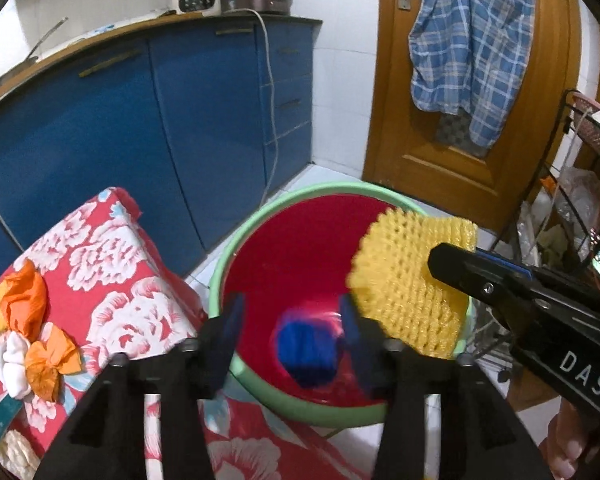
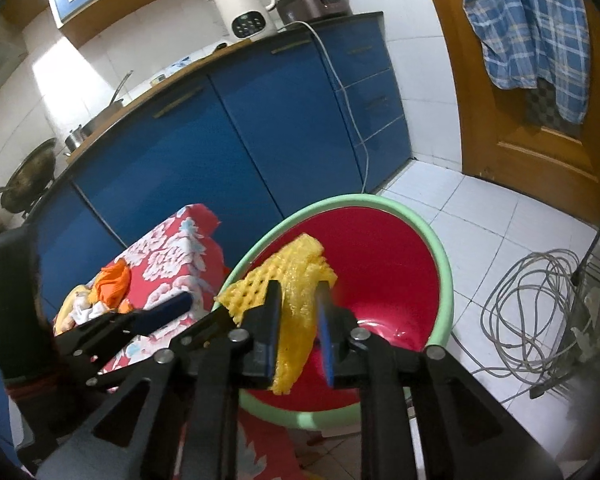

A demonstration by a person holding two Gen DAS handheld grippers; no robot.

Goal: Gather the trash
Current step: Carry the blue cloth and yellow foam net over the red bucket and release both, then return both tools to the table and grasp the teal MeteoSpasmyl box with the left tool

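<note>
Blurred blue lump (image 1: 308, 350) below parted left claw (image 1: 292, 332) — glossy red basin (image 1: 300, 236), yellow foam netting (image 1: 404, 280)

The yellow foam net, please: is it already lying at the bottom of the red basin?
No, the yellow foam net hangs between the right gripper fingers above the red basin.

Yellow foam net (image 2: 296, 320): mesh sleeve, crumpled, hanging above the basin.
Blue scrap (image 1: 308, 350): blurred, inside the basin near its bottom.
Basin (image 1: 300, 410): red inside, green rim, tilted beside the tabletop.
Orange wrappers (image 1: 24, 300): crumpled on the floral tabletop, by white scraps (image 1: 14, 364).
</note>
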